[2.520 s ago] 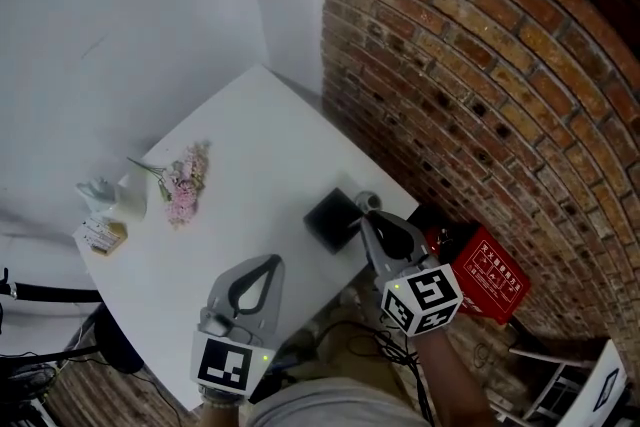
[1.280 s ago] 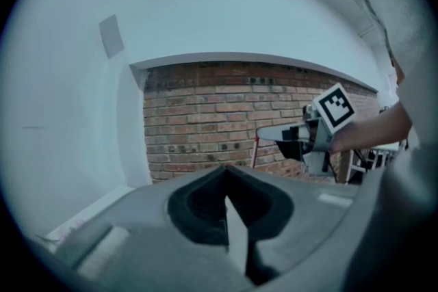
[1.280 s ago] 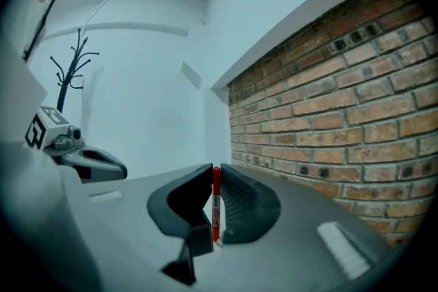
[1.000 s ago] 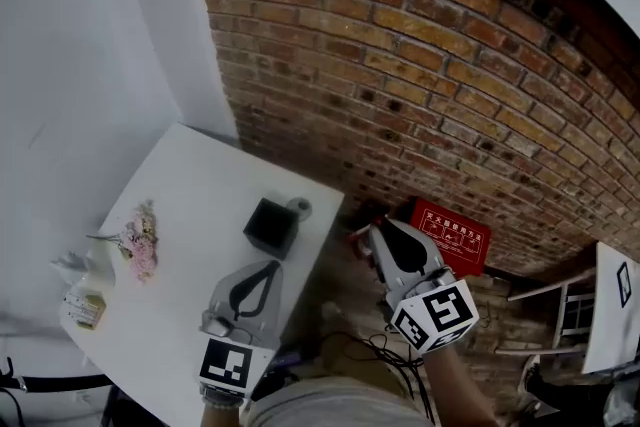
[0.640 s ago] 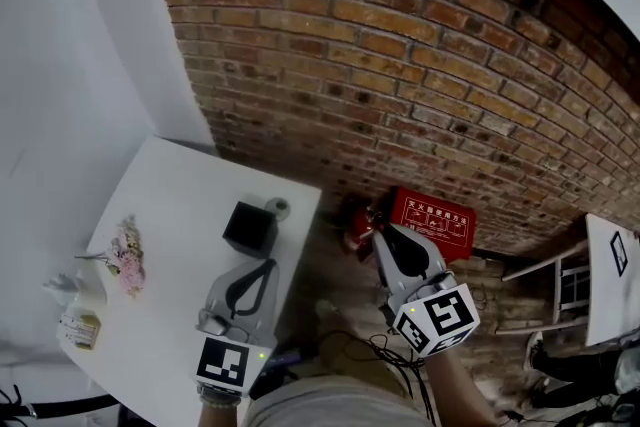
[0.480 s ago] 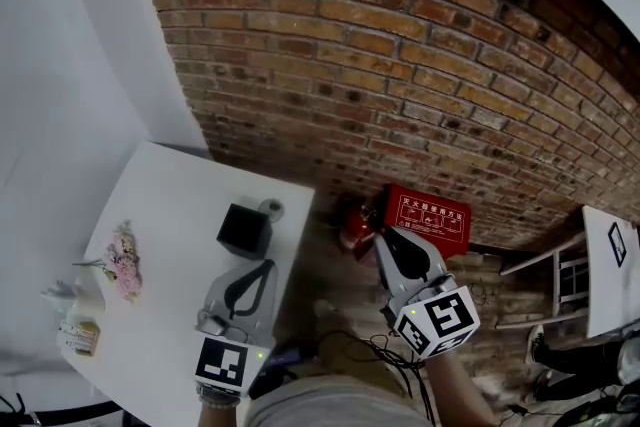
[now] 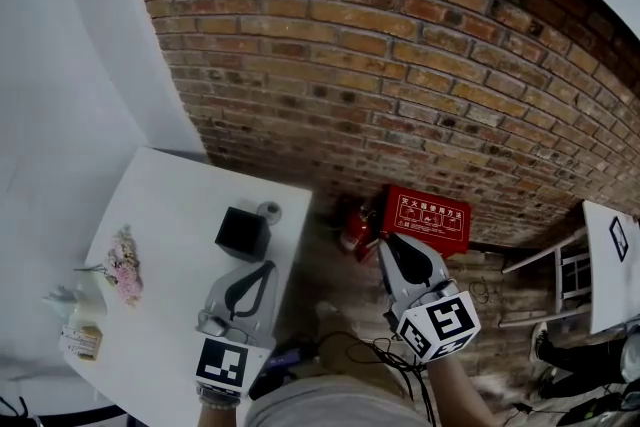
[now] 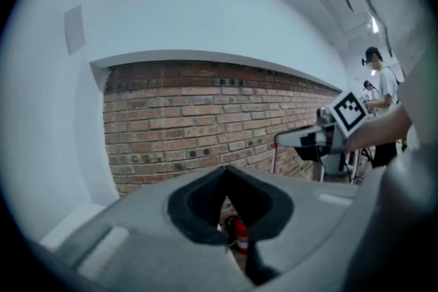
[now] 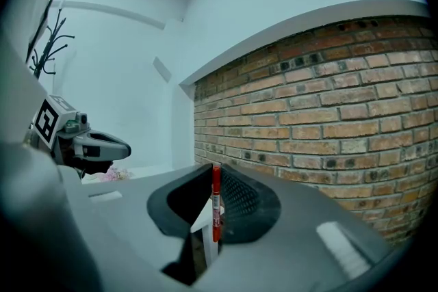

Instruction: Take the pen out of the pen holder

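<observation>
Your right hand-held gripper (image 7: 393,245) has left the bench (image 7: 180,205): earlier its tips were at the pen holder (image 7: 240,233), and now it hangs beyond the right edge of the bench, above the floor (image 7: 322,260). It took the pen (image 9: 216,205) with it. In the right gripper view the jaws are closed on this red pen, which stands upright between them with its top end at the jaw tips. The pen is fully out of the pen holder and well apart from it.

The black pen holder stands close to the far right corner of the bench, and a small round roll (image 7: 270,211) is just beside it, on the corner side. Pink flowers (image 7: 126,265) lie near the left edge.

Your left hand-held gripper (image 7: 262,267) is over the near part of the bench, close to the right edge, and points toward the pen holder without touching it. Its jaws are together and nothing is between them.

Past the right hand-held gripper, a red box (image 7: 430,215) and a fire extinguisher (image 7: 352,233) stand at the foot of the brick wall (image 7: 400,65). A strip of floor lies open between them and the right edge of the bench.
</observation>
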Motion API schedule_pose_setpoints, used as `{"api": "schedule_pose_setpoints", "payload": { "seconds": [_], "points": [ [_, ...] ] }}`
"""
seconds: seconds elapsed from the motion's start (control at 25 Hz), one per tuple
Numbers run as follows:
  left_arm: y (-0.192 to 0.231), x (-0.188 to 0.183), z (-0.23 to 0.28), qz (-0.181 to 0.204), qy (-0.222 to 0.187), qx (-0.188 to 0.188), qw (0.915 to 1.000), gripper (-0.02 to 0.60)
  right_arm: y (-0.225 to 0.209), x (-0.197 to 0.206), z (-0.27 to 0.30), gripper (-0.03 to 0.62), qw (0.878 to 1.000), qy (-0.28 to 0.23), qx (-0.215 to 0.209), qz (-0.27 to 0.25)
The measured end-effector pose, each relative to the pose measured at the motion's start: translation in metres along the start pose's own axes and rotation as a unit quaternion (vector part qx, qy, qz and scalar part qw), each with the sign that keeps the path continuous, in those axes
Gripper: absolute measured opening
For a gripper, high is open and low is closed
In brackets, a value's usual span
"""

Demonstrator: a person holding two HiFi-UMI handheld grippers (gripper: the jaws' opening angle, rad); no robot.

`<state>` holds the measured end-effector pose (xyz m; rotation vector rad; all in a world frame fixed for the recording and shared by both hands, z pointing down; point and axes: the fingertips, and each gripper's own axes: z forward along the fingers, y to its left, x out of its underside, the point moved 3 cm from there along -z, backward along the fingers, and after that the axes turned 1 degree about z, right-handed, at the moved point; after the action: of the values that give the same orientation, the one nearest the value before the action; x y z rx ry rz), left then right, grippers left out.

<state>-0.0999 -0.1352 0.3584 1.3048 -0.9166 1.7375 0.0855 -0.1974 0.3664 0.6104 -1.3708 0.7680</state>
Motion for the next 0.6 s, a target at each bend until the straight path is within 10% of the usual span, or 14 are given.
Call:
{"api": "schedule_pose_setpoints", "payload": {
  "seconds": [0.6],
  "points": [
    [0.0029,0.0013,-0.0054,-0.001,0.0,-0.01,0.9999,-0.008,0.0078,-0.0014,0.0043,0.037,1.0,-0.001,-0.011,-0.004]
  ]
}}
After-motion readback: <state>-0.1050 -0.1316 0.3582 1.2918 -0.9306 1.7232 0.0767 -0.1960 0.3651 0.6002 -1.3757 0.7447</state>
